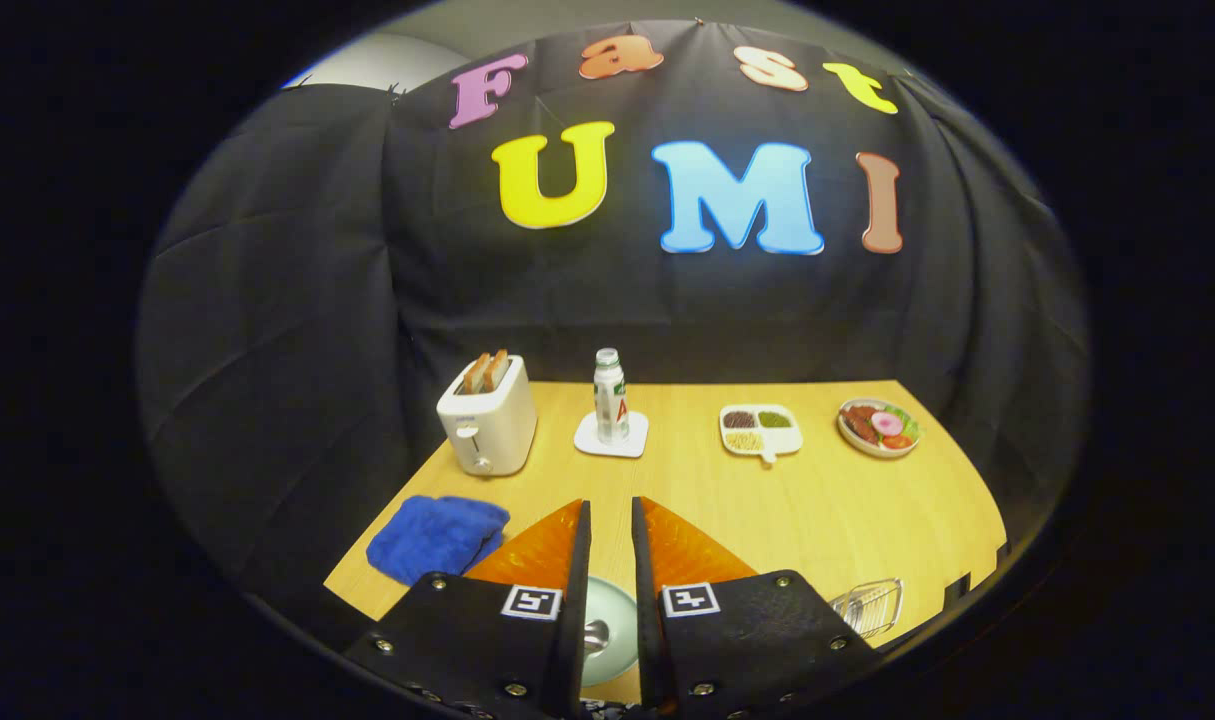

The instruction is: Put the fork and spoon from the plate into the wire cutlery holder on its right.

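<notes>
One handheld gripper (610, 520), fingers held a narrow gap apart, pinching nothing. One pale green round plate (617, 610), directly below and between the fingers; a shiny metal utensil piece (595, 636) shows in the gap, fork or spoon not distinguishable, long axis unclear. One silver wire cutlery holder (870, 605), on the wooden table (817, 500) to the plate's right. Judged: a downward reach comes first, then a rightward carry. Beyond the fingers: white toaster (487, 425), blue cloth (437, 538).
</notes>
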`<state>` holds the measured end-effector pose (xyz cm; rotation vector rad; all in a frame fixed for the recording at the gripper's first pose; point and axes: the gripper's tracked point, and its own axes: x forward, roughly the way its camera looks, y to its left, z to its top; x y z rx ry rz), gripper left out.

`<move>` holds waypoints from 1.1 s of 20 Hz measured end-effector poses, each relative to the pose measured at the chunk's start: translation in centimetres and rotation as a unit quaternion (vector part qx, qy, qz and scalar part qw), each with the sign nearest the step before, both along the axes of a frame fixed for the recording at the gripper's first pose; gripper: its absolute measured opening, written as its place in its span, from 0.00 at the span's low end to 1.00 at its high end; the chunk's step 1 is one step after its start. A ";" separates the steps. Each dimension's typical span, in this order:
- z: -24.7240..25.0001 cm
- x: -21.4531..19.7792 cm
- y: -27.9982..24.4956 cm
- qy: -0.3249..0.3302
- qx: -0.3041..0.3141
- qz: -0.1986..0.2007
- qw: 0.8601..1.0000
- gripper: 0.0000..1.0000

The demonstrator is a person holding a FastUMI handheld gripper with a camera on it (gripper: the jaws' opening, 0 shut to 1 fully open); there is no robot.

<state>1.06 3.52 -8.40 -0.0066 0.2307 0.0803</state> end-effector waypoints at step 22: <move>-24.3 -2.9 3.1 0.375 0.073 0.020 0.924 0.23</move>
